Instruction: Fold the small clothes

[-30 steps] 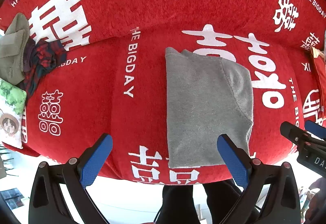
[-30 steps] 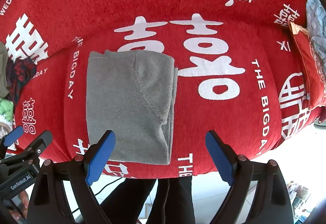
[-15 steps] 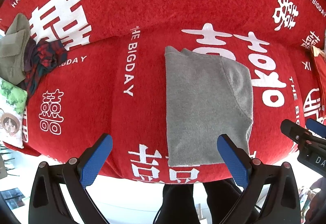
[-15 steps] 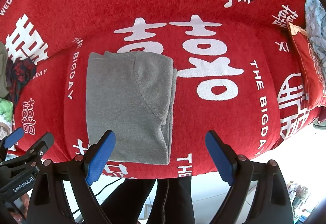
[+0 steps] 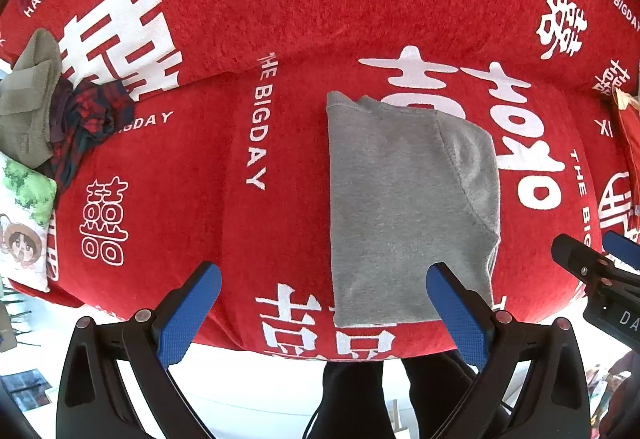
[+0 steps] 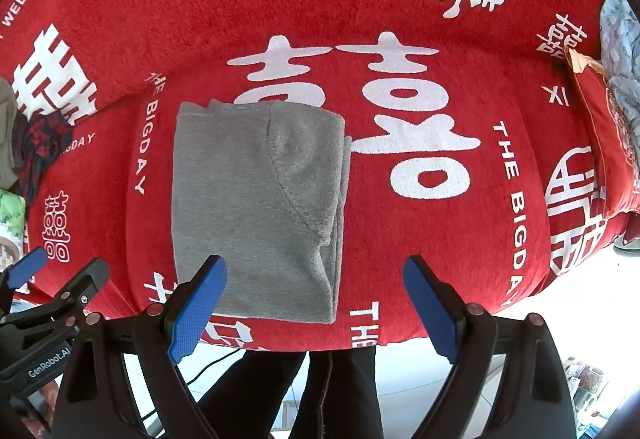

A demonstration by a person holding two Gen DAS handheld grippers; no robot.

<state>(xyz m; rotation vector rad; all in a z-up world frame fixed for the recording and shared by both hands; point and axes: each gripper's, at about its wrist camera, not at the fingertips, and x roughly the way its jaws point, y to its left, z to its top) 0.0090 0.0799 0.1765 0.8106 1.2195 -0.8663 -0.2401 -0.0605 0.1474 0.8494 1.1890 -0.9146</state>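
Grey folded garment (image 5: 404,207) near sofa edge (image 5: 360,351)

Left gripper (image 5: 323,301) pointing straight down, blue pads (image 5: 188,313) spread wide, nothing between them, nothing touched. Right gripper (image 6: 315,305) tilted almost straight down too, its blue pads (image 6: 430,309) just as far apart, gripping nothing. Each tool peeking into the other's view: right gripper at the right edge of the left camera, left gripper at the lower left of the right camera. Dark-trousered legs (image 6: 304,395) standing below, between the black gripper frames.
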